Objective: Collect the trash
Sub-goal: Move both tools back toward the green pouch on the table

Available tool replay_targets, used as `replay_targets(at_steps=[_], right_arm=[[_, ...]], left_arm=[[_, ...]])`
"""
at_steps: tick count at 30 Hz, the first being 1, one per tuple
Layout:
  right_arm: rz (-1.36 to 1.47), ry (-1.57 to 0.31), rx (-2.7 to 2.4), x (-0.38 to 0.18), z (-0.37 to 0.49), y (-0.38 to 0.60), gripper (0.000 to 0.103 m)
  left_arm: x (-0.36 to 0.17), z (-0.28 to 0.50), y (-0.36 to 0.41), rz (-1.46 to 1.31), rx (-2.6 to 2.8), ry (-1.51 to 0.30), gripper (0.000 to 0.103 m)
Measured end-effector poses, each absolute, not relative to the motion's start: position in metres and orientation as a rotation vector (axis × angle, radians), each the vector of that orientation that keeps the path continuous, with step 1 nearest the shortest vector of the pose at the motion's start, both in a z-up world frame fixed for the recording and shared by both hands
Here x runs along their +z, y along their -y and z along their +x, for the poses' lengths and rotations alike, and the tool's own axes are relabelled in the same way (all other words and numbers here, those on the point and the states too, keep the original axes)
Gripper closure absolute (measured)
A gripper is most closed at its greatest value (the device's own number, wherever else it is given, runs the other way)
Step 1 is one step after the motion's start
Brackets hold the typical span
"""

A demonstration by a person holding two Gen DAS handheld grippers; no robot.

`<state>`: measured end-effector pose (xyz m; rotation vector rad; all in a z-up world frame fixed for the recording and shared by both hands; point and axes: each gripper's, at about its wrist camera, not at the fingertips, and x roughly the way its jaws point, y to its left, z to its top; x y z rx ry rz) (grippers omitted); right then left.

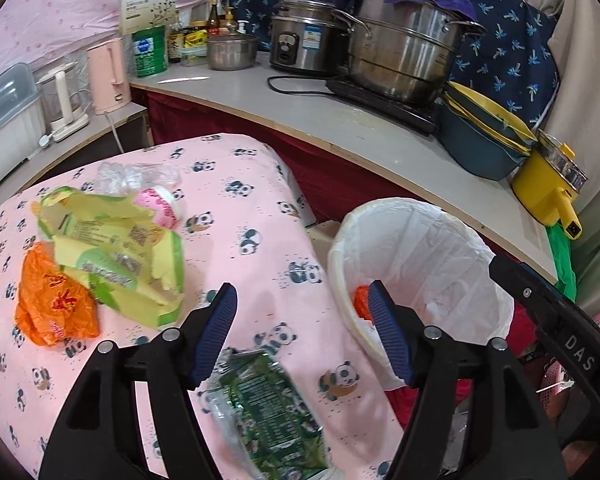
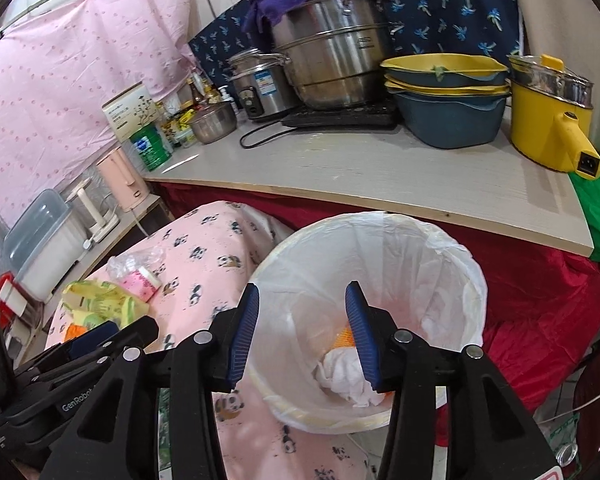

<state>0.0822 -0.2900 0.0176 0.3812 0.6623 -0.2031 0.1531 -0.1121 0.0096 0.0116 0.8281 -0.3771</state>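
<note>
since both the left gripper (image 1: 302, 300) and right gripper (image 2: 302, 304) gape empty beside the lined bin (image 2: 452, 256), the flat green wrapper (image 1: 272, 408) just short of its rim could slip a pinch

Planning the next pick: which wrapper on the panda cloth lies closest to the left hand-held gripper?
The green wrapper, right beneath the open left hand-held gripper; the yellow and orange ones lie farther left.

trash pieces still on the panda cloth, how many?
5, possibly more hidden: green wrapper nearest the left gripper, orange bag, yellow-green packaging, pink cup, clear plastic farthest back.
</note>
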Motion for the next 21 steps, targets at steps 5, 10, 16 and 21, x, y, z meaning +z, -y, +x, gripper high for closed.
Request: replay_targets(at_steps=[5,10,16,21], right_arm=[[0.351,-0.664,-0.158,0.024,0.082,0.262,0.055],[0.317,-0.678,-0.115,0.028,0.081,0.231,0.053],[0.280,-0.704,-0.071,0.029,0.080,0.199,0.048],[0.259,-0.732,-0.050,0.024,0.079,0.179,0.044]], left_arm=[[0.014,0.147,0.085,-0.013,-0.346,-0.818,0.039],[0.018,0.140,0.059,-0.034,-0.315,-0.806,0.039],[0.018,0.135,0.028,-0.057,-0.280,-0.805,0.039],[0.015,0.129,0.007,-0.047,-0.249,-0.797,0.038]])
